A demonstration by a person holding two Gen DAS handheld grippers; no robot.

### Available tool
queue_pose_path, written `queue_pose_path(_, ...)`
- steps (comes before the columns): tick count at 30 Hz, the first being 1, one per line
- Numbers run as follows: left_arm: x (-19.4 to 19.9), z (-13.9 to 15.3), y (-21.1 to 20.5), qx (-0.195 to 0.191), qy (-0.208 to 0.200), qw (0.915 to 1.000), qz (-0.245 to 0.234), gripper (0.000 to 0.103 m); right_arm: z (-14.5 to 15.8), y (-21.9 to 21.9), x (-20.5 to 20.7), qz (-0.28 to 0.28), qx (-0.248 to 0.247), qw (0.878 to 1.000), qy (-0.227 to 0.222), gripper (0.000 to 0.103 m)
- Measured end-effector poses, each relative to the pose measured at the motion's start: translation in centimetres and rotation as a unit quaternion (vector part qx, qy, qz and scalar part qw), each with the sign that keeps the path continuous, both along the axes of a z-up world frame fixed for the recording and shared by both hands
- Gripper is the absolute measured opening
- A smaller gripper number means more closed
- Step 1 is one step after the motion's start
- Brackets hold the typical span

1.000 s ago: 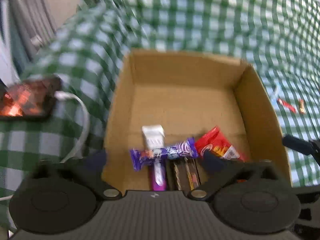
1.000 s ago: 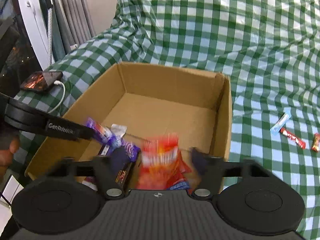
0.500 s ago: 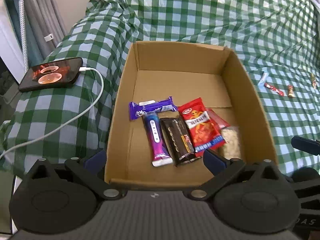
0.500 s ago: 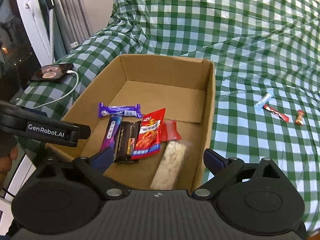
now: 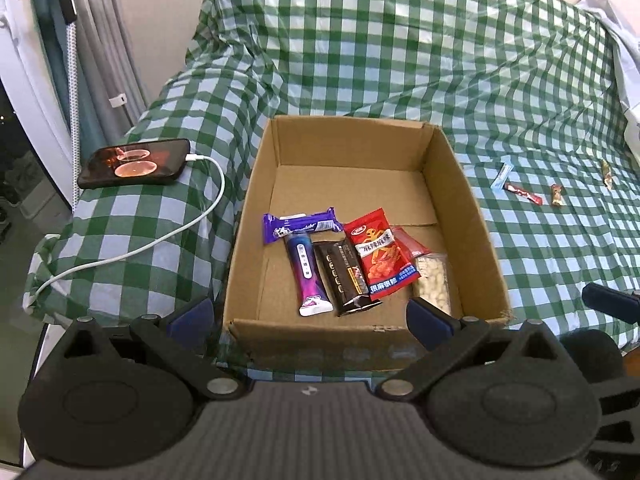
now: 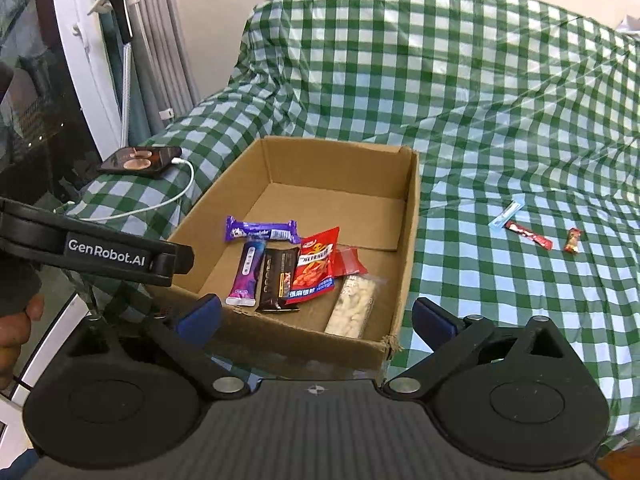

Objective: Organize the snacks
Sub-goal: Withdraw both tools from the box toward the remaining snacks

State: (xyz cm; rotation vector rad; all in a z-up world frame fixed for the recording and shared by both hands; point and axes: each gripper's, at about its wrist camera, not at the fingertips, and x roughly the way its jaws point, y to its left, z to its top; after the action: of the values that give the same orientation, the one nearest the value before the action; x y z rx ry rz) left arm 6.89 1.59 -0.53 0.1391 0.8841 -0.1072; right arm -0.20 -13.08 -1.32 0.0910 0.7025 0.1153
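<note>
With both claws spread empty, the right claw [image 6: 316,312] having just been opening, above the cardboard box [image 6: 408,240] of snacks, I judge it best to reach right for the wrapped sweets [image 6: 528,234] loose on the checked cloth [image 6: 500,120].

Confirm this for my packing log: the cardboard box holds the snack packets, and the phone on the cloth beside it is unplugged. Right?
Not quite. The phone has a white cable plugged in, as the left wrist view shows. The cardboard box does hold the snack packets.
</note>
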Motion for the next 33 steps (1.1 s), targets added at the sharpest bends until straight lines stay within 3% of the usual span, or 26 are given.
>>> queue_pose_path(18, -4.4, 2.6, -3.9, 0.018, -0.036, 0.9983, -0.043, 0.103, 1.8, -3.2, -5.6, -0.038, 0.02, 0.997, -0.058, 0.102)
queue_pose_path(33, -2.6, 2.6, -10.7, 0.037, -0.016, 0.9952, -0.089, 0.103, 0.6, -9.9, -6.5, -0.122, 0.052, 0.989, -0.061, 0.102)
